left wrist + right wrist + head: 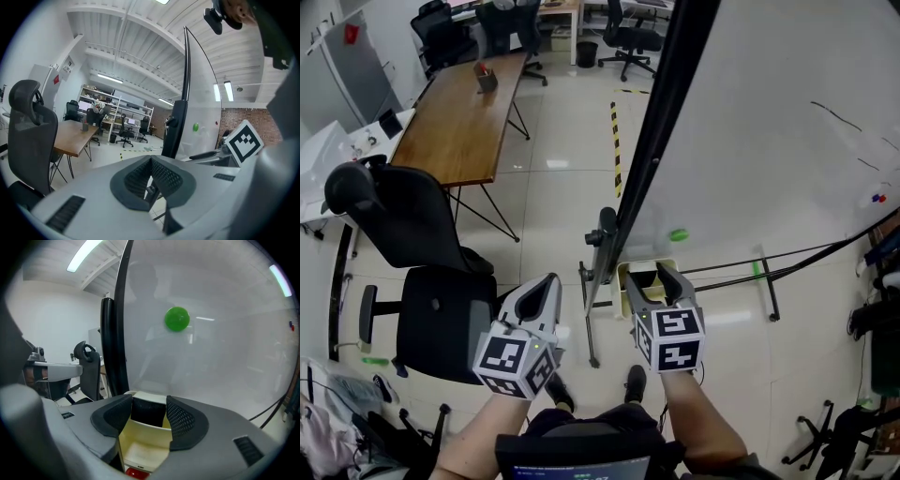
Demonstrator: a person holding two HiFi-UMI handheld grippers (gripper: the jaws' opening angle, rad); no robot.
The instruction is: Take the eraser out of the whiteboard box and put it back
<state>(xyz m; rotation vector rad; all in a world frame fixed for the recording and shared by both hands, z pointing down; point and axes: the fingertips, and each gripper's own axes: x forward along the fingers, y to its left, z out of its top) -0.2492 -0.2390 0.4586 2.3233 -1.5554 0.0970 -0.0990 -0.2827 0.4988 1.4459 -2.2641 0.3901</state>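
A cream whiteboard box (622,278) hangs at the bottom left corner of the whiteboard (769,122). In the right gripper view its pale inside (140,446) lies below the jaws. A dark textured eraser (149,412) stands upright at the box's far wall. My right gripper (648,275) (149,401) is open over the box, one pad on each side of the eraser, and neither visibly presses on it. My left gripper (547,284) (151,160) hangs shut and empty to the left of the board's black frame.
A green magnet (678,234) (177,318) sticks to the board. The board's stand leg (586,314) and black cables (787,255) run across the floor. A black office chair (431,281) and a wooden table (464,117) stand at the left. Something red (136,472) shows below the box.
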